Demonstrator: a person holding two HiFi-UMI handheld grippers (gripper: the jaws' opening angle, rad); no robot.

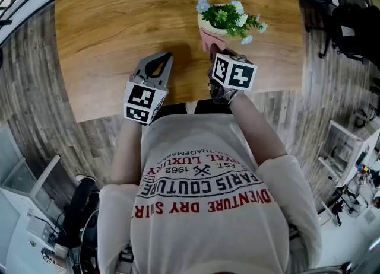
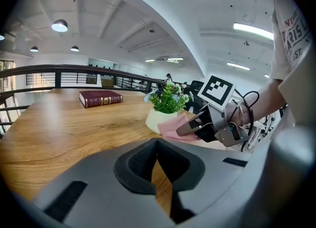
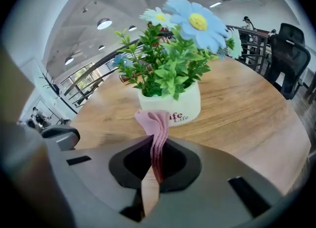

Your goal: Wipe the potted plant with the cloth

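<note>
The potted plant [image 1: 228, 21] has a white pot, green leaves and blue and white flowers, and it stands on the round wooden table [image 1: 119, 18]. My right gripper [image 1: 215, 51] is shut on the pink cloth [image 1: 211, 40], whose free end lies against the near side of the pot. In the right gripper view the cloth [image 3: 155, 133] rises from between the jaws just in front of the pot [image 3: 182, 106]. My left gripper [image 1: 158, 60] is shut with nothing in it, over the table to the left of the plant. The left gripper view shows the plant [image 2: 165, 108], the cloth [image 2: 173, 126] and the right gripper [image 2: 190, 126] to the right.
A dark red book [image 2: 100, 98] lies on the far part of the table. The table's front edge runs just below both grippers. Black office chairs [image 3: 289, 54] stand on the floor beyond the table. A dark railing [image 2: 74, 69] runs behind it.
</note>
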